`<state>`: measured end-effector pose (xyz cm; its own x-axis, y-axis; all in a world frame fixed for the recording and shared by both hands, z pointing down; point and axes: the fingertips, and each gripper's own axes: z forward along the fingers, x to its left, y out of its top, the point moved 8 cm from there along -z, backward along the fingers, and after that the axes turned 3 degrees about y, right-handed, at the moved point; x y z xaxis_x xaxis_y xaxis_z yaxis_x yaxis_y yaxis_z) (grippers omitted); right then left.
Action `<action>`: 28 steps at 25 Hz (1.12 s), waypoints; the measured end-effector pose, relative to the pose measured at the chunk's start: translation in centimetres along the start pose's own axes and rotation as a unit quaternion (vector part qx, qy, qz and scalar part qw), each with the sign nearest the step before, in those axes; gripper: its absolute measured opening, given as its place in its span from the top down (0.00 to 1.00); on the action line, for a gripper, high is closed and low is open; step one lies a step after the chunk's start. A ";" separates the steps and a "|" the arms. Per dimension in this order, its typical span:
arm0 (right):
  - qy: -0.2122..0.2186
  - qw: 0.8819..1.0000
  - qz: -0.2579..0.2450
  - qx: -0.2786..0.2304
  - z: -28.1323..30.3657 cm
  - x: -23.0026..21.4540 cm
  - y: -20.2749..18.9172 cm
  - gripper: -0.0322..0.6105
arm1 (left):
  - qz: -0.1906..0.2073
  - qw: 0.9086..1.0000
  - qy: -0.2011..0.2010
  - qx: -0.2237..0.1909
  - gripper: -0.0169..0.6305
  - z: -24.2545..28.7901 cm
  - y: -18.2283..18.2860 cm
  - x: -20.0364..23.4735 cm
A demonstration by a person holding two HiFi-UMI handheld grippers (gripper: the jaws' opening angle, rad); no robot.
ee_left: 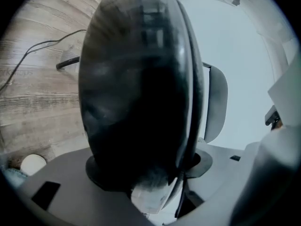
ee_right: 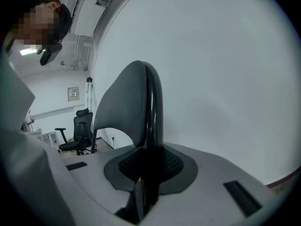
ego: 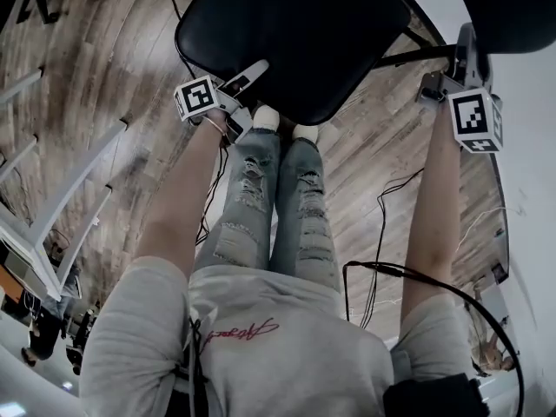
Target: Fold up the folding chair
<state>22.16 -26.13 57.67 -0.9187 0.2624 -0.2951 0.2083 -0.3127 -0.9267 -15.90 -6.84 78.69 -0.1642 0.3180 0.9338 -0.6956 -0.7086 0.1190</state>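
The folding chair's black padded seat [ego: 295,33] fills the top of the head view, just in front of the person's shoes. My left gripper [ego: 252,75] is at the seat's near left edge. In the left gripper view the seat [ee_left: 136,79] stands on edge between the jaws and my left gripper [ee_left: 150,173] is shut on it. My right gripper [ego: 447,72] is up at the right, on the chair's backrest [ego: 512,7]. In the right gripper view the backrest's thin black rim [ee_right: 153,107] runs between the pads, and my right gripper [ee_right: 148,168] is shut on it.
The floor is wood planking with black cables [ego: 382,207] trailing across it. A white wall [ego: 530,189] runs close along the right. White frames [ego: 69,189] lie at the left. The person's legs [ego: 278,198] stand right behind the seat. A black office chair [ee_right: 77,135] stands far off.
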 end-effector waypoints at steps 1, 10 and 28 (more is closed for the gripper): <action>0.002 1.000 0.001 -0.003 0.0 0.0 0.2 0.85 | 0.001 1.000 0.002 -0.001 0.48 0.1 0.1 -0.5; 0.039 0.998 -0.032 -0.022 -1.8 2.4 3.0 0.85 | -0.008 0.999 0.051 0.005 0.57 -0.3 1.1 -8.2; 0.074 0.997 -0.032 -0.011 4.9 -2.7 11.6 0.85 | -0.044 0.984 0.171 -0.009 0.69 9.9 6.5 -28.6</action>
<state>25.40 -34.94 48.90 -0.8710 0.4134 -0.2656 0.1603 -0.2718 -0.9489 -8.75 -26.77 56.07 -0.3270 0.5734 0.7512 -0.7292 -0.6587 0.1854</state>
